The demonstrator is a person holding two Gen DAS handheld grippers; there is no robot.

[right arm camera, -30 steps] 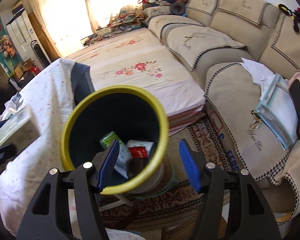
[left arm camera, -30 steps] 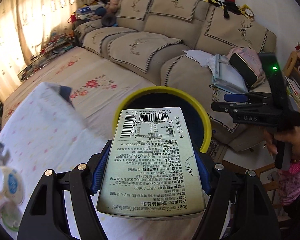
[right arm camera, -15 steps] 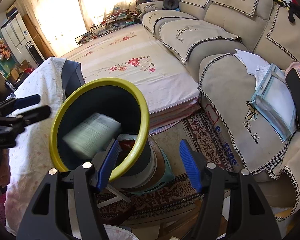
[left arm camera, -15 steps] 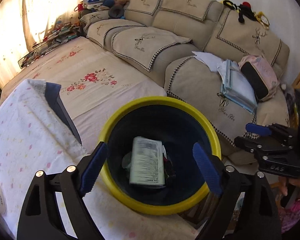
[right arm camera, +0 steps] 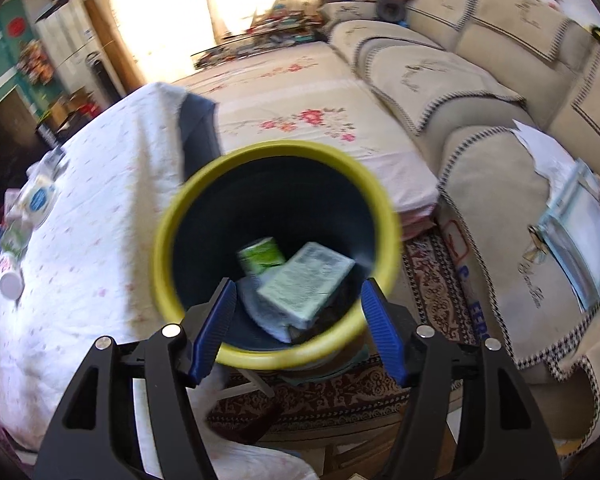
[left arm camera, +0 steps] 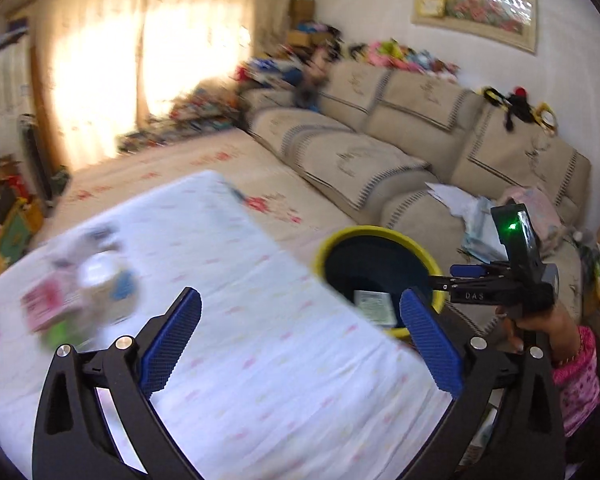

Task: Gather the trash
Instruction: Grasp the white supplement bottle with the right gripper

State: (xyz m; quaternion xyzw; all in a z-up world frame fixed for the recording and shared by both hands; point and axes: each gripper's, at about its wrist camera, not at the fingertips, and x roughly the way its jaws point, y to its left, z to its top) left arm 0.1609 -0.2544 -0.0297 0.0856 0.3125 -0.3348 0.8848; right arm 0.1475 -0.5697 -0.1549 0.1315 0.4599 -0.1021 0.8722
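Left wrist view: the left gripper hangs over the white-clothed counter, its blue-padded fingers spread as wide as they go and gripping nothing; they have just been opening, with only the cloth showing between them. Just beyond the right finger stands the yellow-rimmed bin at the counter's edge, a pale carton lying inside it. Left of the bin, well across the cloth, sits a blurred cluster of small packets. Right of the bin, a hand in a pink patterned sleeve holds the right gripper, which points toward the bin's rim.

Right wrist view: the right gripper looks down into the bin. Its fingers stand about half open, straddling the near rim; whether the pads press on the rim cannot be told. Inside the bin the carton lies tilted on other rubbish, a green-labelled packet just behind it. Left of the bin, more small containers lie on the counter's far edge.
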